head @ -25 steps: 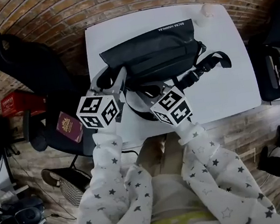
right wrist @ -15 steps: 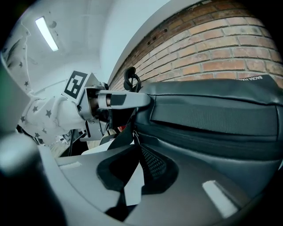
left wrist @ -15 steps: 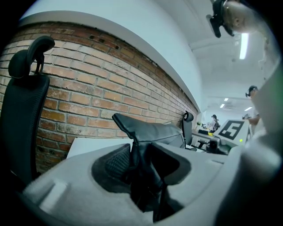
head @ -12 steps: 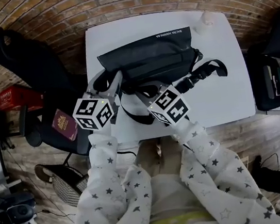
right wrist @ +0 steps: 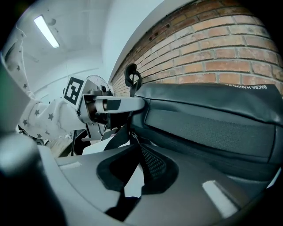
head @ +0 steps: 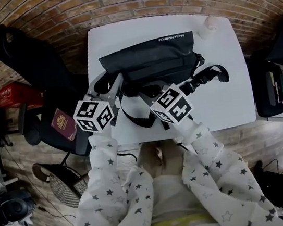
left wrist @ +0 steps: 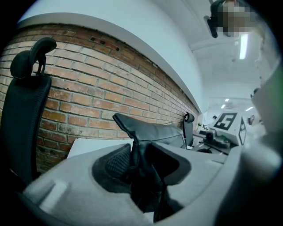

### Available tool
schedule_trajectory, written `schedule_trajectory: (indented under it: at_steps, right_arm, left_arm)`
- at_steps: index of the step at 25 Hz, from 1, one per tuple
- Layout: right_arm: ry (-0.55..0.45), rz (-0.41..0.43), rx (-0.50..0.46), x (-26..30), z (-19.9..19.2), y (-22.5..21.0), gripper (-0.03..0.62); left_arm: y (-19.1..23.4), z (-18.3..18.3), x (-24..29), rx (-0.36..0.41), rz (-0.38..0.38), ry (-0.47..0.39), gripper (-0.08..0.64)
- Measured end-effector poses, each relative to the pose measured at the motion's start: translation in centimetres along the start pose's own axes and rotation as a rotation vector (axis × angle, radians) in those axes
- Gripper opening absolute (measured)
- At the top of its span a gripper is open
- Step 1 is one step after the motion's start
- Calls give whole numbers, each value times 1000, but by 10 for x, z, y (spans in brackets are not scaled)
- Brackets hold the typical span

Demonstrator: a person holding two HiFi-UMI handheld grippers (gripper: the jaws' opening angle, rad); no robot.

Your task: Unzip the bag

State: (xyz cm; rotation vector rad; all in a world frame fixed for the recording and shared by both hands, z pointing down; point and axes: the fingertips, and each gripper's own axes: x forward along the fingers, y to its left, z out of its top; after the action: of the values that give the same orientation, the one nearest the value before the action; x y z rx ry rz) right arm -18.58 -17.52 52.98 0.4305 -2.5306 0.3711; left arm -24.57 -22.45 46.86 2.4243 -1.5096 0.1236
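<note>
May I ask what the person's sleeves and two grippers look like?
Both sleeves are white with small dark stars. The left gripper and right gripper are pale grey, with black ribbed pads; each carries a white cube bearing black square markers.

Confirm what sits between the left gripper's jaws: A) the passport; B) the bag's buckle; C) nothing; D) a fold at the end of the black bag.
D: the left gripper view shows the left gripper clamped on a fold at the end of the black bag.
</note>
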Motion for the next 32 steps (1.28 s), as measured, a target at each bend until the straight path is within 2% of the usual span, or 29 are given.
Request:
schedule_trajectory:
  at_steps: [25, 32]
  right_arm:
    - [81, -35, -27, -10, 5, -19, 15]
    - [104, -99, -13, -20, 0, -38, 15]
  left_arm:
    - [14, -4, -4, 8, 66, 9, 141]
    - [20, -5, -5, 5, 80, 4, 141]
